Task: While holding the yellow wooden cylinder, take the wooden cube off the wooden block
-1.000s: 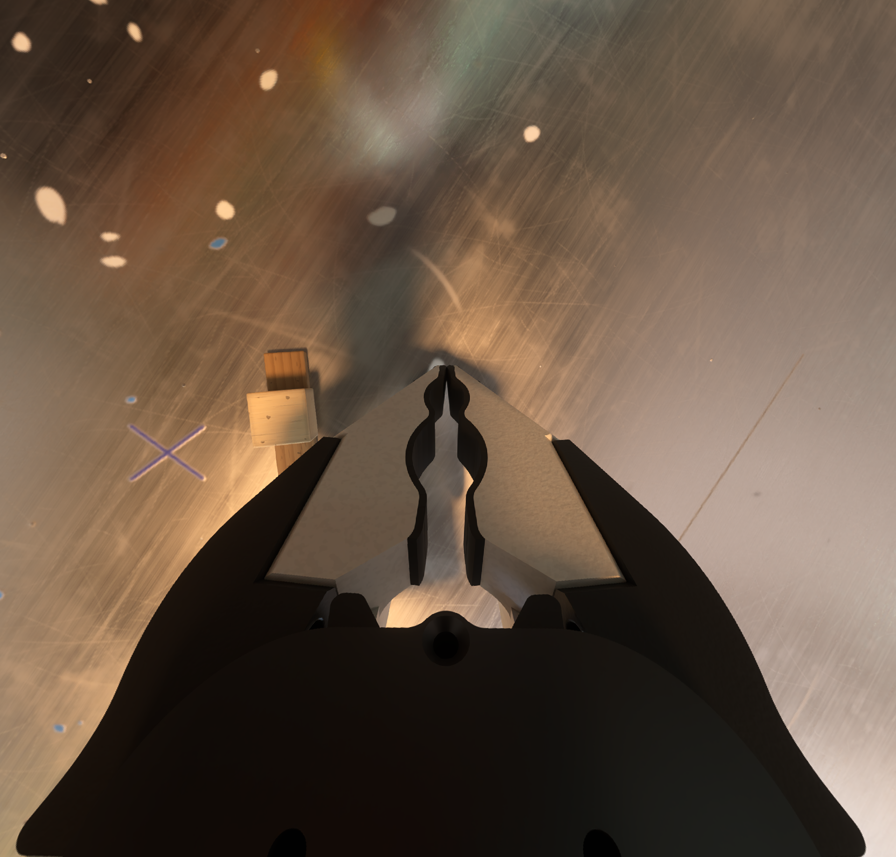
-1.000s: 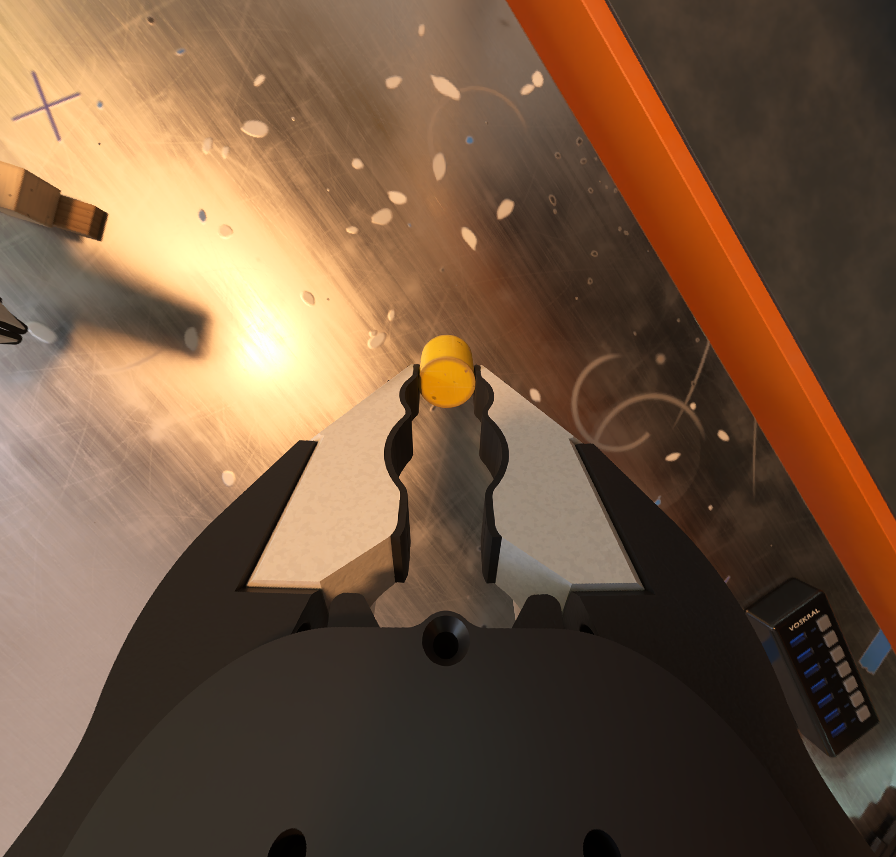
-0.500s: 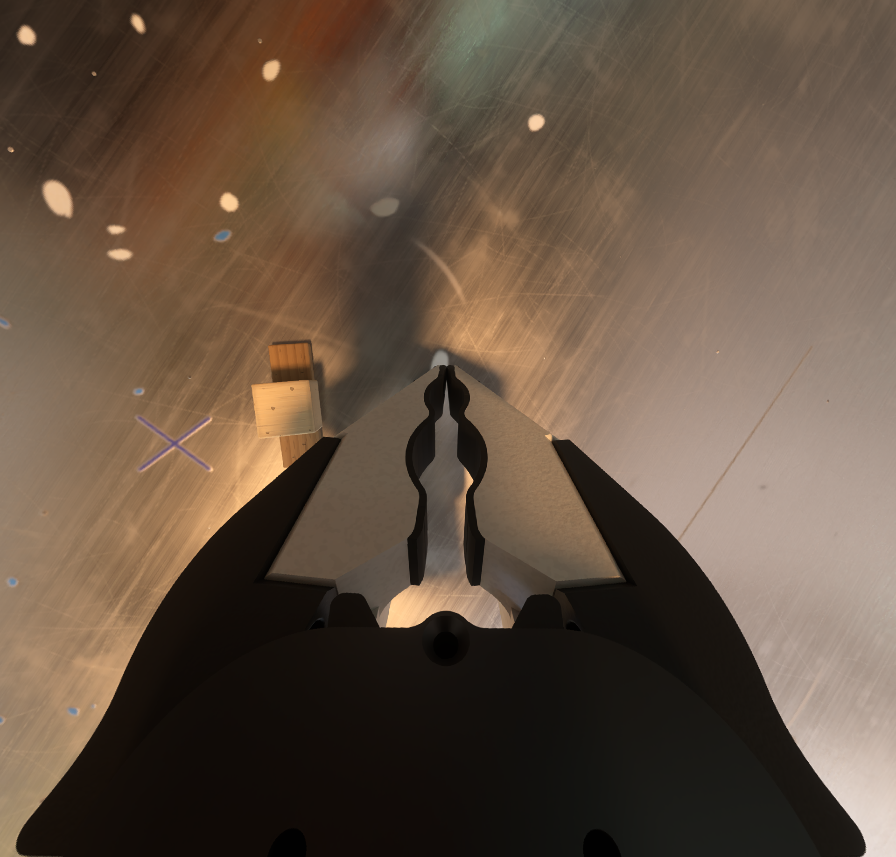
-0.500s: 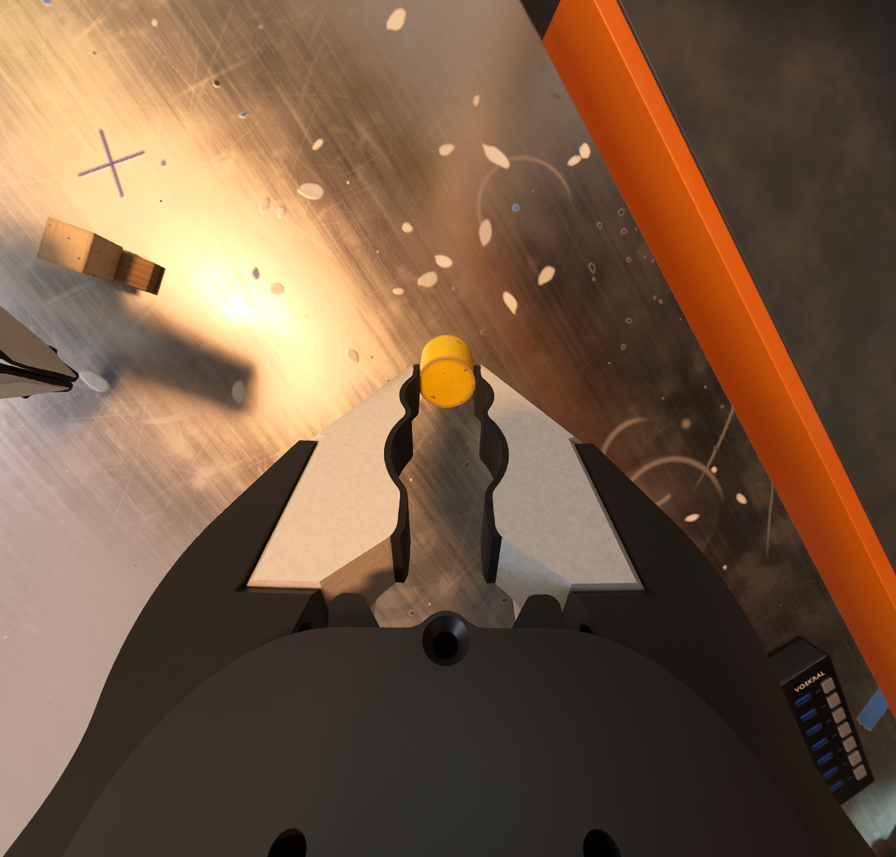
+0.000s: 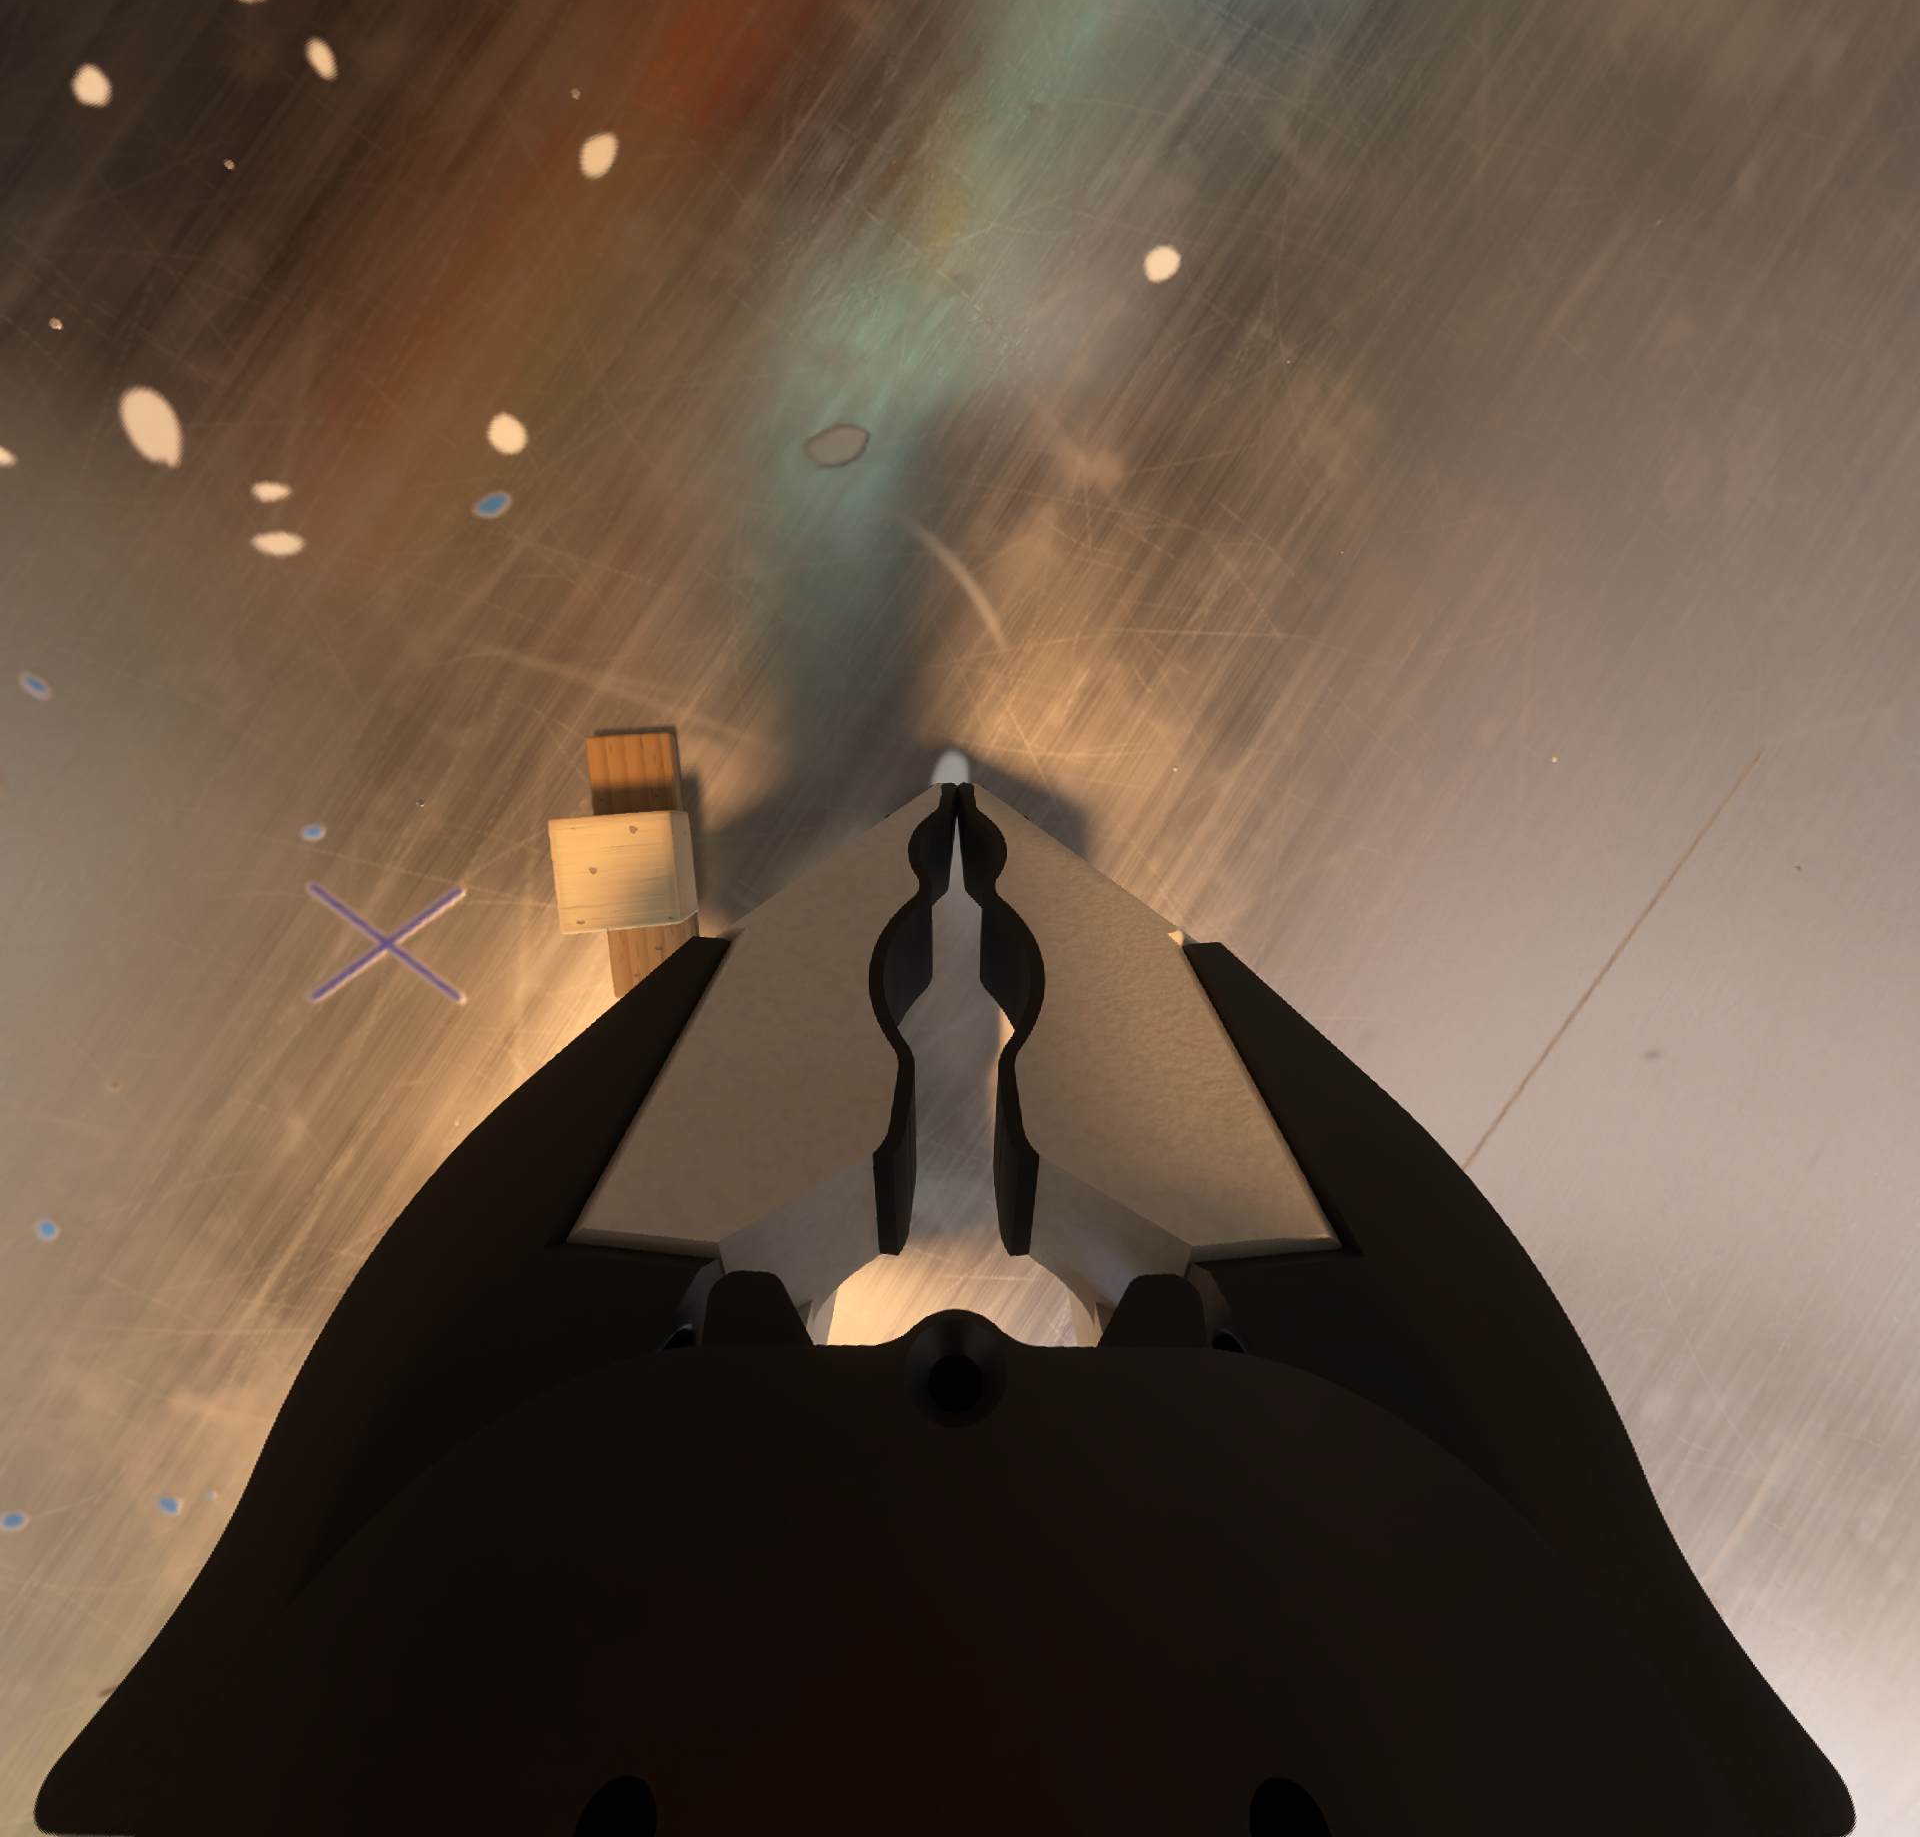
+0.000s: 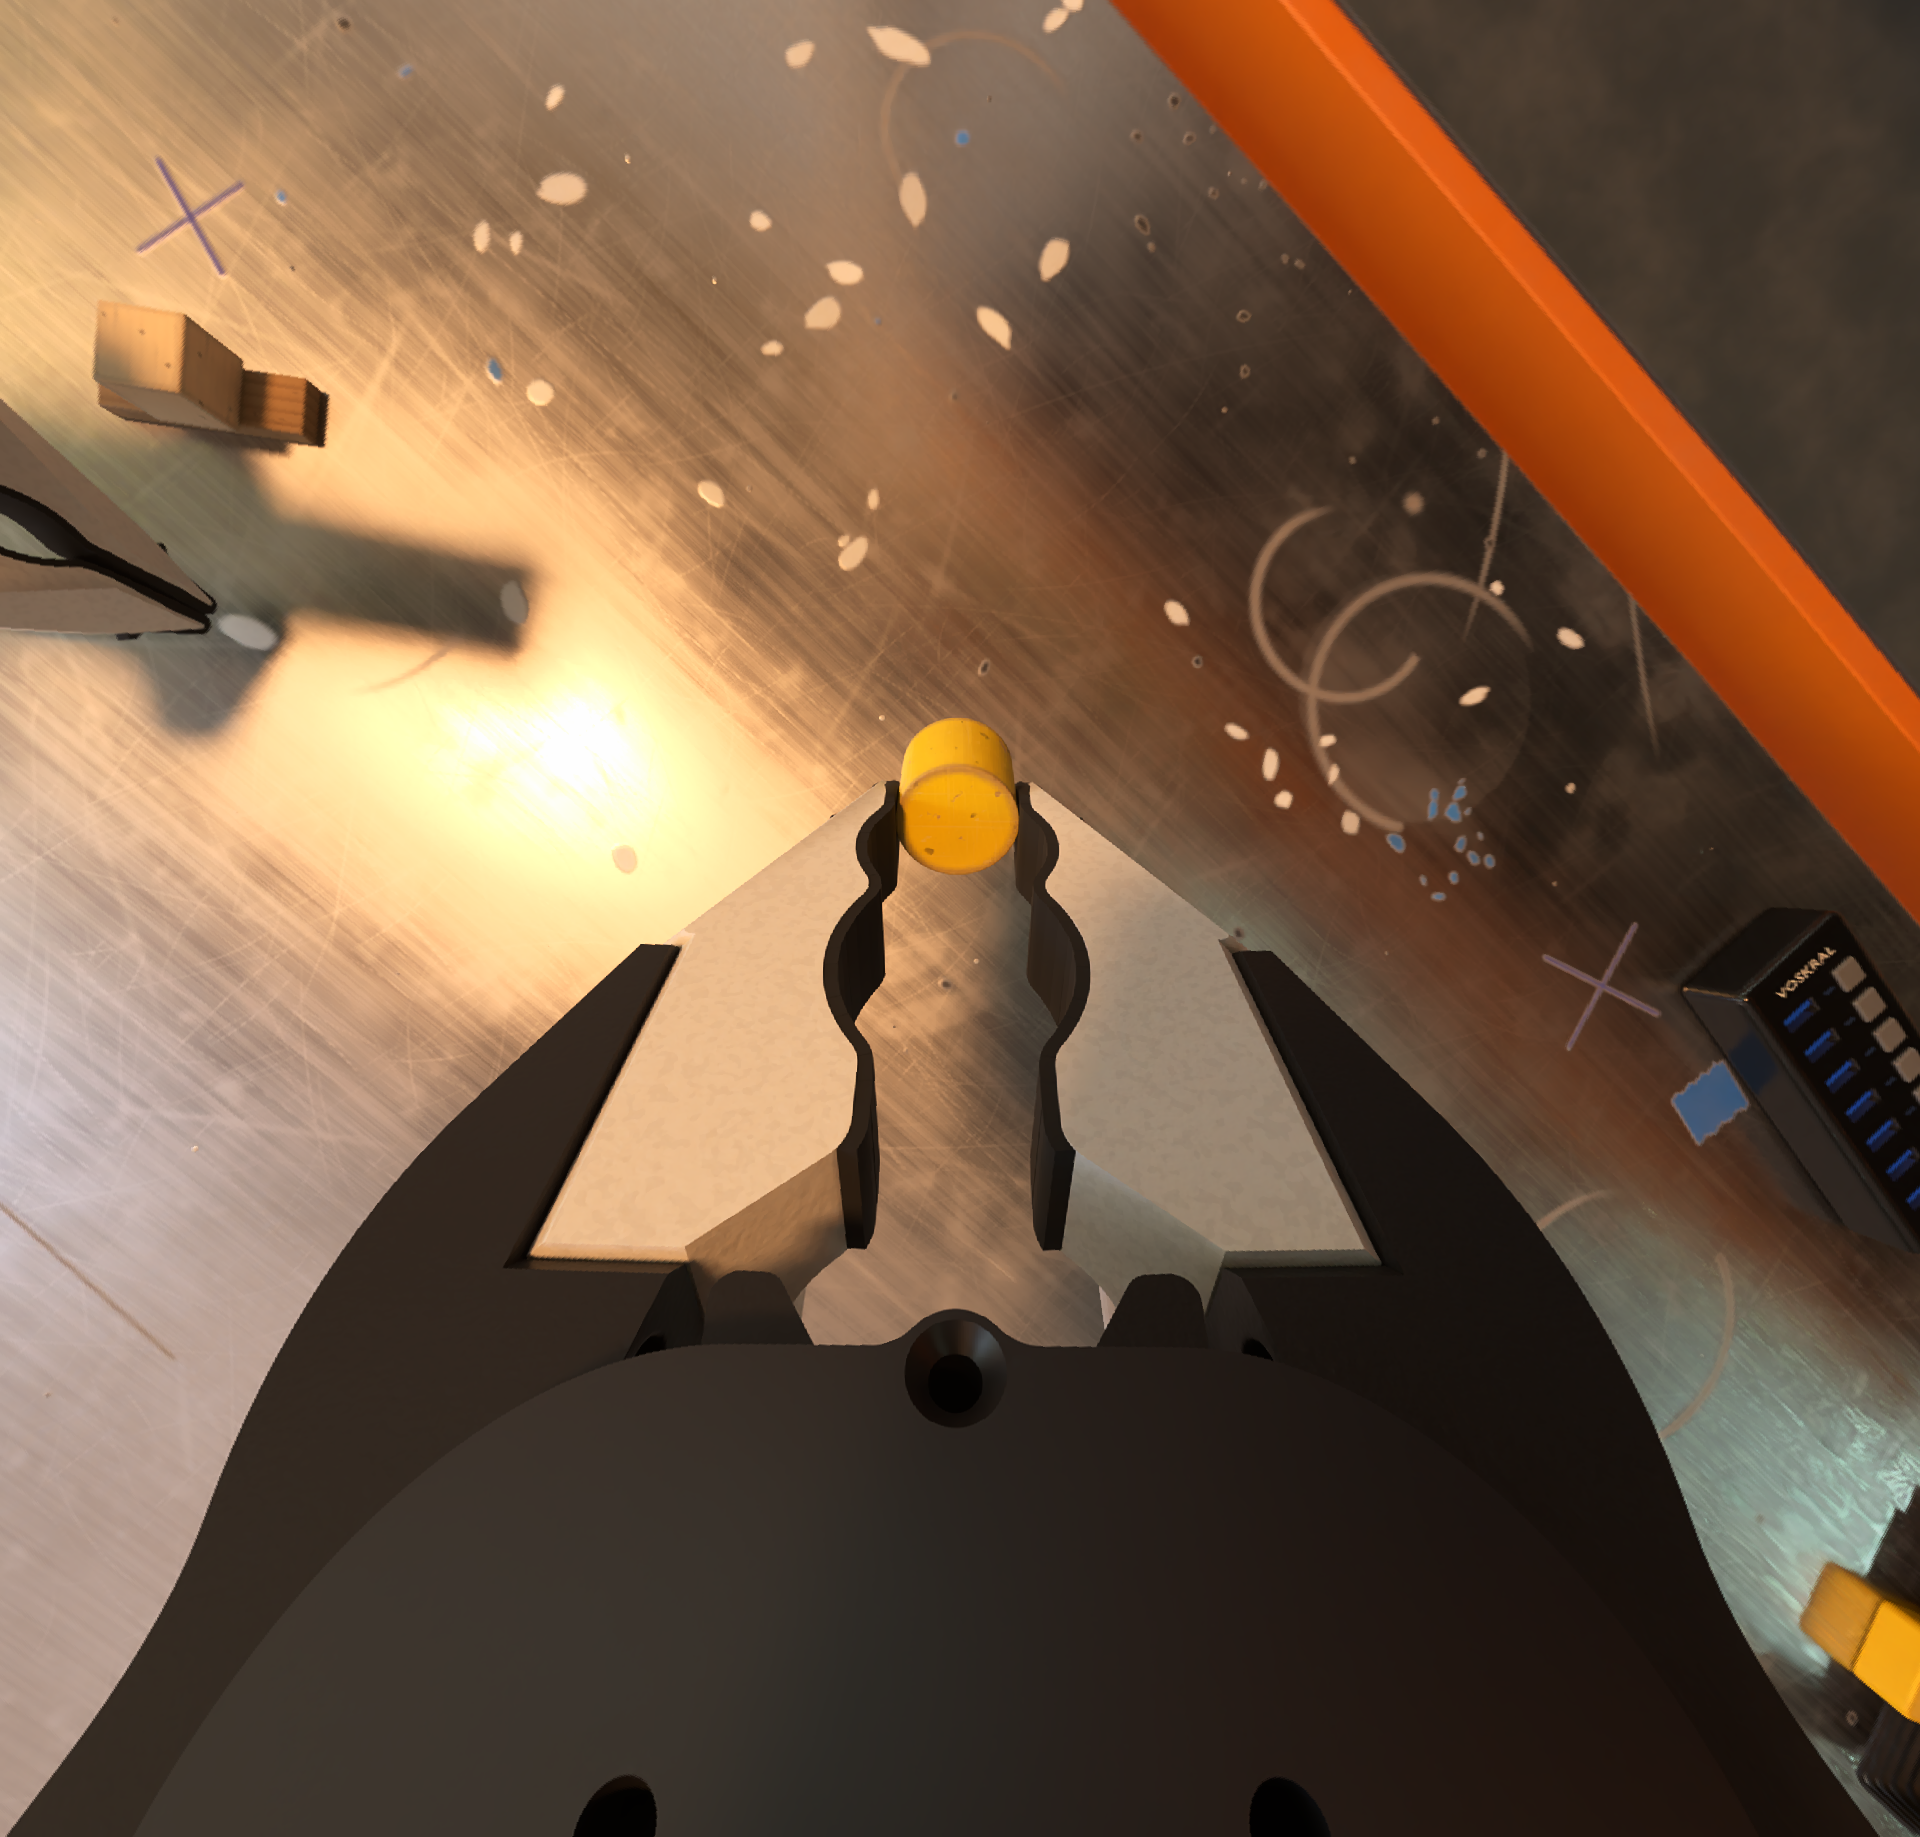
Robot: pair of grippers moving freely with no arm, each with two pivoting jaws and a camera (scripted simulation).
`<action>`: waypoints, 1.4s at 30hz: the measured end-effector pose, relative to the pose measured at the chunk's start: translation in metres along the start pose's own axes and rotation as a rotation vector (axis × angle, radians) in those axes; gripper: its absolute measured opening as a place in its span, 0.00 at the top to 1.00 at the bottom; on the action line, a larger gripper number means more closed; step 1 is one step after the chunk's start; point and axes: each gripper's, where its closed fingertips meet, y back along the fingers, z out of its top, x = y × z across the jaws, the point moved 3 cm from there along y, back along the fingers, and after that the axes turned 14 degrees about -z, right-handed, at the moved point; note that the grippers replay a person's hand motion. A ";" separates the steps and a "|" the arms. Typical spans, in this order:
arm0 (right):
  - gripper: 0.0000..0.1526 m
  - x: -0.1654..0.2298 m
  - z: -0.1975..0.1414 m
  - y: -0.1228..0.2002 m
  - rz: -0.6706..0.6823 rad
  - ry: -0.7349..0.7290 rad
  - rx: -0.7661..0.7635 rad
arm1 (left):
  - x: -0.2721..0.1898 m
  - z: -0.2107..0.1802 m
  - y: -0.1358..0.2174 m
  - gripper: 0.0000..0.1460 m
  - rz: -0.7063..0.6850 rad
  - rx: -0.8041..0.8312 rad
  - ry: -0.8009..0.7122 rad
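**Cylinder held, cube not yet lifted from block**

Item 1. Right gripper (image 6: 956, 811): jaws narrowed onto the yellow wooden cylinder (image 6: 956, 800), pinched at the very fingertips and hanging above the steel counter (image 6: 312, 1112), nearer its orange edge (image 6: 1507, 260) than the other wooden pieces are.

Item 2. Left gripper (image 5: 954, 795): empty, fingertips drawn together so that they touch or nearly touch. It hovers low over bare counter, just to the right of the stack.

Item 3. Wooden cube (image 5: 621, 871): pale, sitting across the middle of the darker wooden block (image 5: 634, 769), which lies flat beside a purple cross mark (image 5: 387, 944), well away from the orange edge.

Item 4. Incidentals: black switch strip (image 6: 1829, 1060) near the orange edge; a yellow object (image 6: 1860, 1631) at the right wrist view's lower right, cut off by the frame.

Risks, as judged:
- The left jaws are too narrow for the cube; a sideways approach without widening would likely shove it off or drag the block.
- A low grasp could catch the block as well.
- The cylinder's hold is shallow; a jolt of the right gripper could let it roll out.
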 end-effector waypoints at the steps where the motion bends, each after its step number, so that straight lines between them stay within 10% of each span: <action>1: 0.86 0.001 -0.001 -0.003 0.003 0.003 0.008 | 0.001 0.000 0.000 1.00 0.007 0.004 -0.001; 42: 0.86 -0.021 -0.022 -0.022 -0.027 -0.005 0.052 | 0.000 0.003 -0.002 1.00 0.010 0.016 -0.016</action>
